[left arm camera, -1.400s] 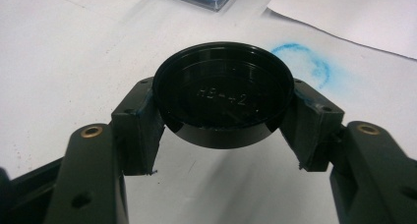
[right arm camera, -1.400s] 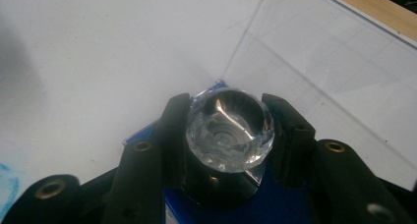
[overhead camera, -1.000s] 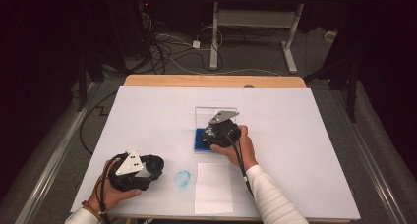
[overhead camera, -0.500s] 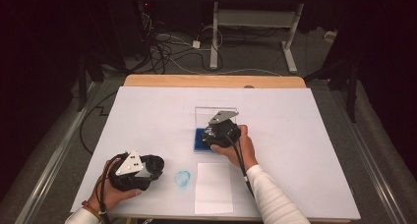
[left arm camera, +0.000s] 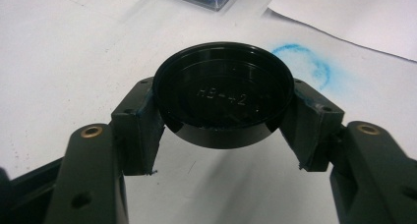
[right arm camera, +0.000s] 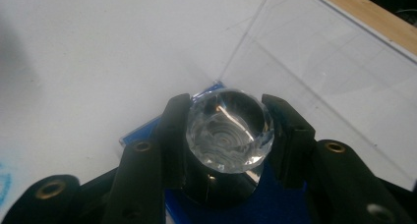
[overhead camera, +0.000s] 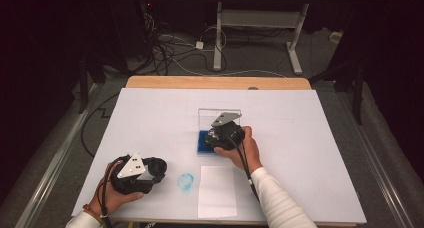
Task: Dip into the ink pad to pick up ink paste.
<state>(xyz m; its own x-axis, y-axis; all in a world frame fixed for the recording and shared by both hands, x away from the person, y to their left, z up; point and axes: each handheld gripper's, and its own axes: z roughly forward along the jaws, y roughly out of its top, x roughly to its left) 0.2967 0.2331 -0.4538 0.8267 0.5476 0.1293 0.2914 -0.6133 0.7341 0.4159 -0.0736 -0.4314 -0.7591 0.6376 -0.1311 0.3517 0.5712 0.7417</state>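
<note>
In the left gripper view, the left gripper (left arm camera: 223,130) is clamped on a black round cap (left arm camera: 223,94) at mid-frame, its jaws pressing the cap's two sides, the hollow underside with raised lettering facing the camera. The cap hangs just above the white desk (left arm camera: 64,62). Beyond it, at upper right, a blue ring stain (left arm camera: 302,62) marks the desk, and a paper sheet (left arm camera: 364,17) lies in the top right corner.

In the high view the left gripper (overhead camera: 150,170) sits at lower left of the frame, the stain (overhead camera: 185,181) just to its right, and the sheet (overhead camera: 217,190) at bottom centre beside the stain.

Farther up, at mid-frame, the right gripper (overhead camera: 220,138) is over a blue ink pad (overhead camera: 202,140) whose clear lid (overhead camera: 207,119) stands upright behind it.

In the right gripper view, the right gripper (right arm camera: 228,123) is closed on a stamp (right arm camera: 228,130) with a faceted clear top and black body, held upright at centre. The stamp's base is down at the pad (right arm camera: 275,204); whether it touches cannot be told. The lid (right arm camera: 334,76) rises at upper right.
</note>
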